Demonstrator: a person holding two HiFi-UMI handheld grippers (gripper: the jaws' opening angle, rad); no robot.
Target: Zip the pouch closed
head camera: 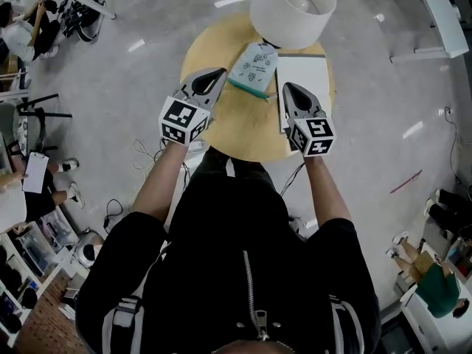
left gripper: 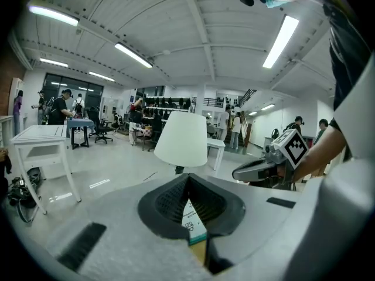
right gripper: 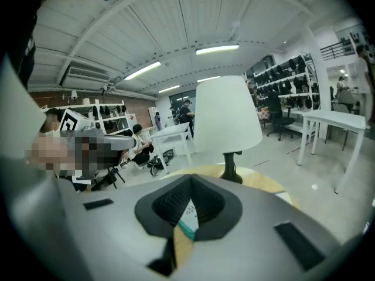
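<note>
The left hand-held gripper (head camera: 220,72) is hovering over the near-left part of the round pale wooden table (head camera: 243,135). Its jaws are pressing together with nothing between them. Just ahead of it and to its right, the flat pale fabric pouch with small printed figures and a teal zip edge (head camera: 254,65) is lying on the table, apart from both tools, with the teal edge facing the person. Beyond the pouch, the white drum-shaped lampshade (head camera: 293,6) is standing close by. The right hand-held gripper (head camera: 289,88) is hanging over what appears to be a white rectangular pad (head camera: 302,72). Its jaws are likewise closed and empty, and the pouch is lying ahead of it and to its left.

The zip pull is too small to make out, so a grab at it with jaws that are not opening in time is likely to nudge the pouch rather than catch it. The pouch is looking light, and on the smooth wood it could slide or bunch if one tool is dragging the slider while the other is not pinning the fabric. A long pull away from the person could also knock the lamp.
</note>
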